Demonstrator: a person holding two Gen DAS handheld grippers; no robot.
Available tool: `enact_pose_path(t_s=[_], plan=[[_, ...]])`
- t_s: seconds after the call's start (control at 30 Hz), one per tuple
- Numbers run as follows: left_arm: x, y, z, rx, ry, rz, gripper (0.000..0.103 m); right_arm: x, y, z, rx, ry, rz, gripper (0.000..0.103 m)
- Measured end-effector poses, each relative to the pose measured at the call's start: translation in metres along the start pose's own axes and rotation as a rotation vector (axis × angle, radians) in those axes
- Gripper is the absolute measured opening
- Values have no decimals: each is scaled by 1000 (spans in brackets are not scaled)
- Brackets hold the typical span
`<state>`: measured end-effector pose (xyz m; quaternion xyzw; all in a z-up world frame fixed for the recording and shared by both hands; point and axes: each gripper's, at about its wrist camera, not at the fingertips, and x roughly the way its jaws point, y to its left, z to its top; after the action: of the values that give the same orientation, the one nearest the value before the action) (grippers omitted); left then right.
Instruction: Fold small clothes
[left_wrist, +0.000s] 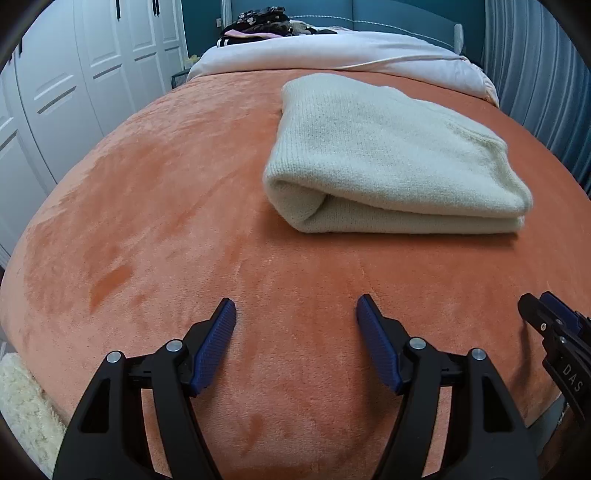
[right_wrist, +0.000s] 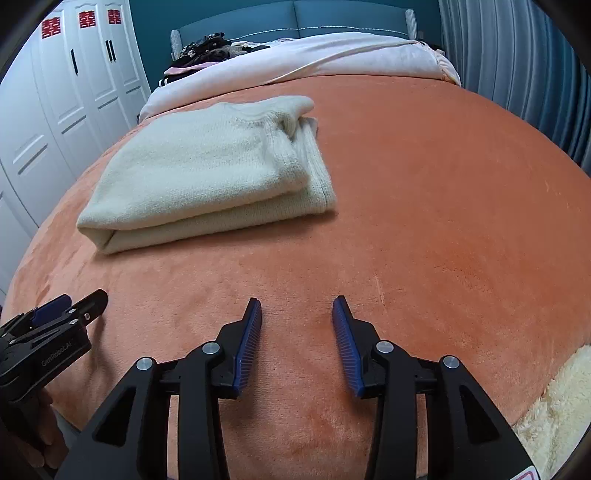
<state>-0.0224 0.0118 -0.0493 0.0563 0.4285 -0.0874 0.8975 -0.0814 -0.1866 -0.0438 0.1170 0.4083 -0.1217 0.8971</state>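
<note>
A cream knitted sweater (left_wrist: 388, 158) lies folded into a thick rectangle on the orange blanket (left_wrist: 166, 221). It also shows in the right wrist view (right_wrist: 207, 170), ahead and to the left. My left gripper (left_wrist: 295, 310) is open and empty, held over the blanket short of the sweater's near edge. My right gripper (right_wrist: 297, 306) is open and empty, over bare blanket to the right of the sweater. Each gripper shows at the edge of the other's view: the right one (left_wrist: 554, 332) and the left one (right_wrist: 62, 314).
A white duvet (left_wrist: 332, 51) lies bunched across the bed's far end, with a pile of dark clothes (left_wrist: 258, 26) by the blue headboard. White wardrobe doors (left_wrist: 74, 92) stand to the left, curtains (right_wrist: 517, 66) to the right. A fluffy cream rug (right_wrist: 561, 406) lies beside the bed.
</note>
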Motion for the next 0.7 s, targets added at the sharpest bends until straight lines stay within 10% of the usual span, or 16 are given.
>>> enact_pose_path(t_s=[0.43,0.7], plan=[[-30,7,21,-38,-60,-42,68,-33,1,21,32,-71,63,41],[-16,46,68,-287,3,-181,88,4,-33,75,203,15,142,56]])
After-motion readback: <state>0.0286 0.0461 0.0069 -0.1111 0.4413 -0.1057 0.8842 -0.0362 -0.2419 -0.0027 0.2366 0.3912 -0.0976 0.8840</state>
